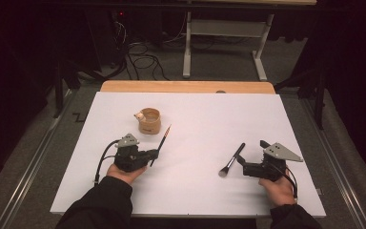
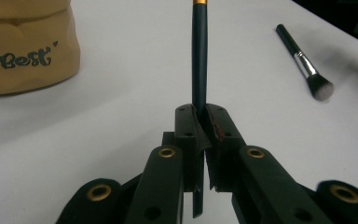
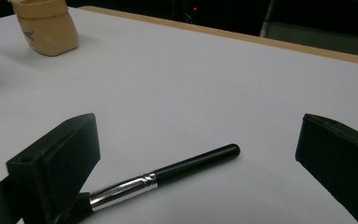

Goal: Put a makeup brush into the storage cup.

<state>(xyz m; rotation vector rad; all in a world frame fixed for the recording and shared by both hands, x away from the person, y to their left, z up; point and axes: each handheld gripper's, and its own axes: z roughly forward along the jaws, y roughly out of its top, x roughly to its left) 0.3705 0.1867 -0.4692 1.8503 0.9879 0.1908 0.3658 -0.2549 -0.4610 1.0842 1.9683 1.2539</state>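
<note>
My left gripper (image 1: 153,155) (image 2: 200,116) is shut on the lower handle of a thin dark brush (image 1: 162,141) (image 2: 199,56), whose tip points up toward the tan cup (image 1: 150,120) (image 2: 28,51). The cup stands on the white table just beyond it and has dark script lettering on its side. A black makeup brush (image 1: 232,160) (image 3: 168,173) with a silver ferrule lies flat on the table. My right gripper (image 1: 250,153) (image 3: 198,135) is open wide with the brush's handle between its jaws, untouched; the left jaw hides the bristle end in the right gripper view.
The white table top (image 1: 195,109) has a wooden strip (image 1: 186,86) along its far edge. Cables (image 1: 143,62) and a table frame (image 1: 226,43) lie on the floor beyond. The tan cup (image 3: 46,25) stands far left in the right gripper view.
</note>
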